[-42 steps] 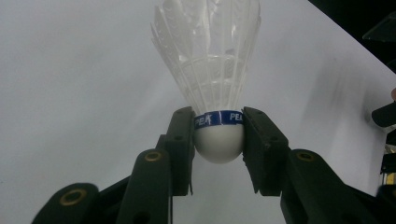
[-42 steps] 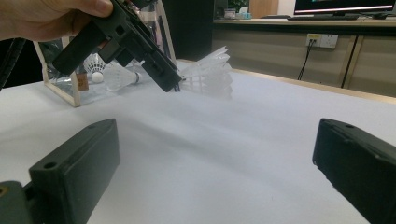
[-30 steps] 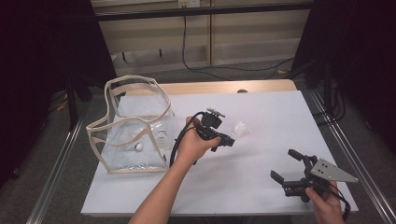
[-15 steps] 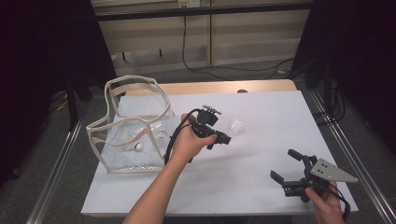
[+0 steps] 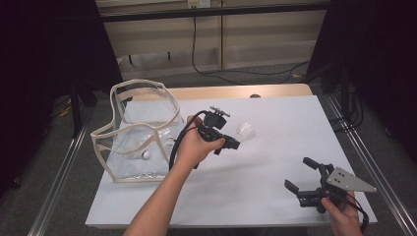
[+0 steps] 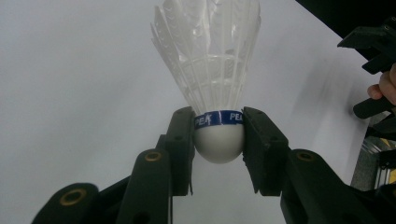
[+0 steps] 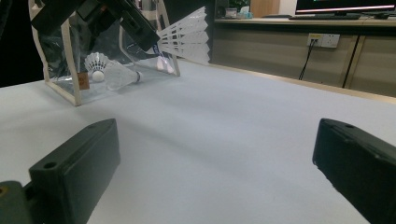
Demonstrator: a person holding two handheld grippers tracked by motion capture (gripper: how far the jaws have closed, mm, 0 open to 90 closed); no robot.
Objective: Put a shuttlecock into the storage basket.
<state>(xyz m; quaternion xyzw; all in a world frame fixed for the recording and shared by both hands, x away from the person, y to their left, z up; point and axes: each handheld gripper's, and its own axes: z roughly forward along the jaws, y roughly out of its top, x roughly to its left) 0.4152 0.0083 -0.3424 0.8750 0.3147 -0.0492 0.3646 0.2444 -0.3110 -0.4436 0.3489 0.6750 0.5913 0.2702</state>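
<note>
**Above the table centre: shuttlecock clamped in the left gripper**

Above the middle of the white table (image 5: 275,123), the left gripper (image 5: 235,142) is held in the person's left hand (image 5: 194,147), clear of the surface. Its two black jaws are pinching a white feather shuttlecock (image 6: 212,70) by the cork base. In the left gripper view, the pads press on both sides of the rounded cork, level with the blue band printed around it; the feather skirt points away from the gripper body and fans out beyond the jaw tips. In the high view, the shuttlecock (image 5: 245,132) shows as a pale shape just past the jaw tips, to the right of the hand.

A transparent bag (image 5: 135,132) with cream-coloured edging stands on the left part of the table, just beside the left hand. Its mouth is open. In the right gripper view, at least two further shuttlecocks (image 7: 97,65) lie inside the bag on its floor, one with the cork facing the camera.

The right gripper (image 5: 307,177) is held low at the near right corner of the table, well apart from the left gripper and the bag. Its jaws are spread wide with nothing between them; in the right gripper view, bare table surface fills the gap. The grey three-cornered plate (image 5: 350,181) sits on top of this gripper, and the person's right hand (image 5: 344,216) grips it from below.
</note>
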